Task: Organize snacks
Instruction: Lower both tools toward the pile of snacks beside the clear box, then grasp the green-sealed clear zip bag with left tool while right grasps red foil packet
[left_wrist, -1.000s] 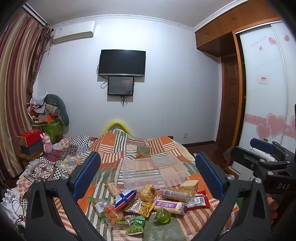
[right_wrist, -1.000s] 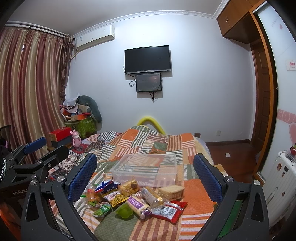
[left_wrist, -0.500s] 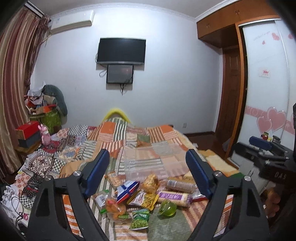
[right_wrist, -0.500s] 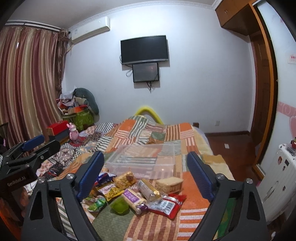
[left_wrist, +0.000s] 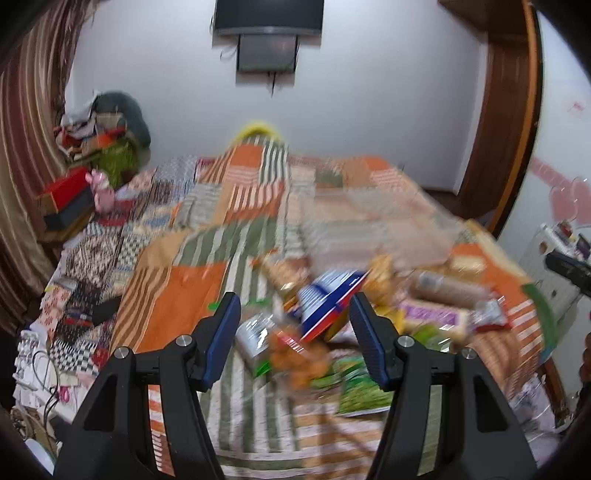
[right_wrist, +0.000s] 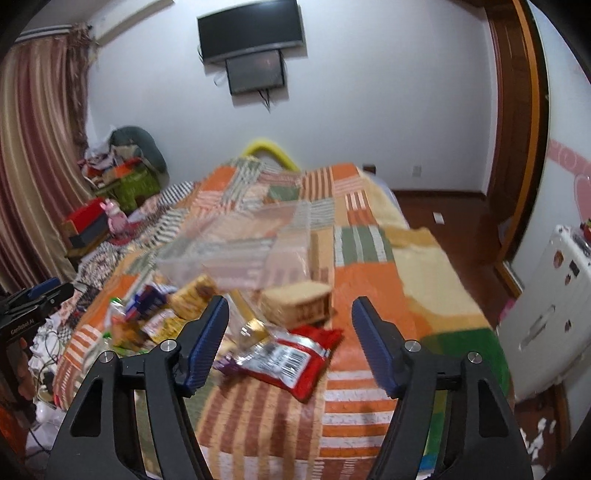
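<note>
A: So, item 1, the snacks?
B: Heaped on the striped orange patchwork bed quilt (right_wrist: 369, 280), in front of the clear plastic storage bin (right_wrist: 236, 251). Red foil packet (right_wrist: 295, 354), blue-and-white carton (left_wrist: 328, 299), tan cracker block (right_wrist: 295, 302).
A: Item 2, claws?
B: Left claw (left_wrist: 293, 325) and right claw (right_wrist: 290, 325): jaws just been closing, part-open, nothing gripped.

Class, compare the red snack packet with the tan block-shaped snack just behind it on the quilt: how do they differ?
The red snack packet lies flat and crinkled; the tan block-shaped snack stands taller and boxy. The packet is red with a white barcode label; the block is plain tan. Both rest on the patchwork quilt, near the clear bin, ungripped.
</note>
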